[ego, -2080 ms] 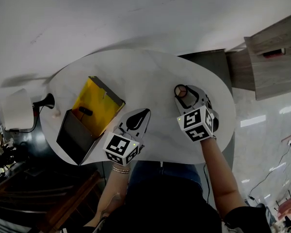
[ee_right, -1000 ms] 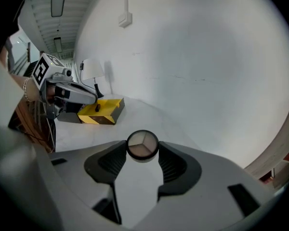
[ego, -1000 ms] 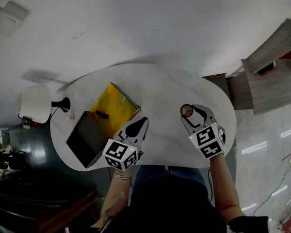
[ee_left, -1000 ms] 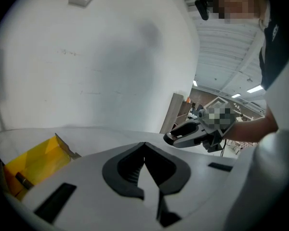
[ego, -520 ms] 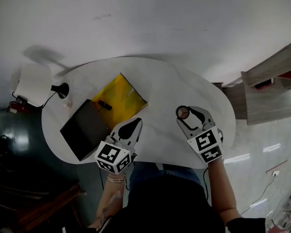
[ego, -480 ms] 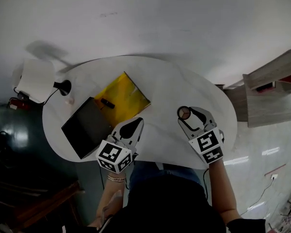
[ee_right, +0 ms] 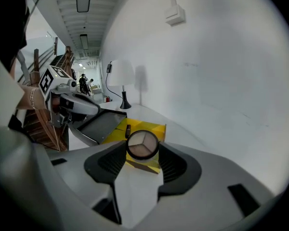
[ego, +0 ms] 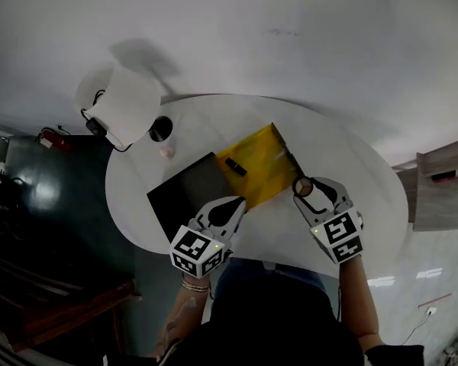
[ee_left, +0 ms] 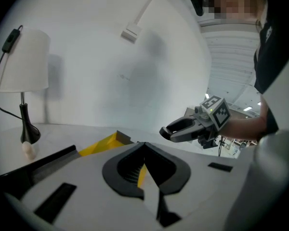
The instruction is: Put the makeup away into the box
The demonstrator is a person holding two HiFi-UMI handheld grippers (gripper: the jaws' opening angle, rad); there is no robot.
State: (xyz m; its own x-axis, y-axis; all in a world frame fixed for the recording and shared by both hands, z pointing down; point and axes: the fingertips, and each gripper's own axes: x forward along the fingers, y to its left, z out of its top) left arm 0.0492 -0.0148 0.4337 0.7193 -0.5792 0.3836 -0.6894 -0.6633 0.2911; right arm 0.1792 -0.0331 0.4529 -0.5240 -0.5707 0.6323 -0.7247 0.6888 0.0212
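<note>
From head height we look steeply down on whole tabletop point(ego: 214, 124). Our left claw point(ee_left: 144, 143) camera rides low, close, facing wall point(ee_left: 135, 57), catching right claw point(ee_left: 164, 132). Right claw camera mirrors it, catching left claw. All three share lamp point(ego: 130, 105), yellow box point(ego: 263, 162).

Yellow box point(ego: 266, 152), black lid point(ego: 185, 201), beige-brown compact point(ego: 304, 186)

A round compact of three beige powder shades point(ee_right: 142, 145) sat clamped in the right gripper point(ego: 305, 189), beside the open yellow-lined box point(ego: 269, 147) — a small black tube point(ego: 236, 167) lay inside.
</note>
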